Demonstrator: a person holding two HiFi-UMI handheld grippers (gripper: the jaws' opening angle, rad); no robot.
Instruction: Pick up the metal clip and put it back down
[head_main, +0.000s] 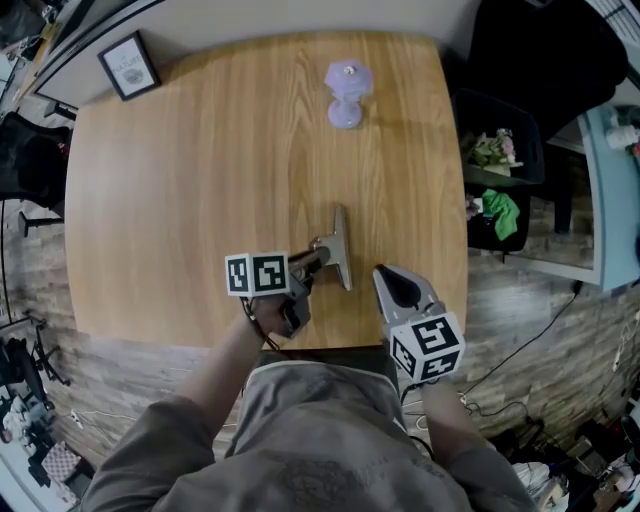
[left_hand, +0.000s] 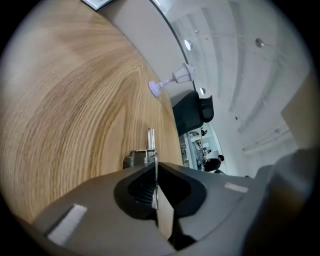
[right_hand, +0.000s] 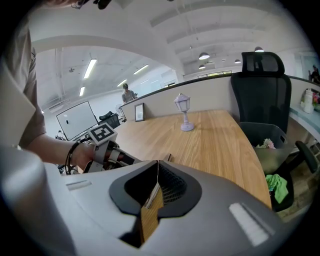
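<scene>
We see the left gripper (head_main: 318, 256) with its 2 fingers clamped on a thin leaf of the metal clip (head_main: 340, 250), which sits close to the near edge of the tabletop (head_main: 200, 180); we cannot tell whether it is lifted. The right gripper (head_main: 384, 272), just beside the clip, has its fingers together on nothing. A lilac lantern ornament (head_main: 347, 92) stands well apart.
</scene>
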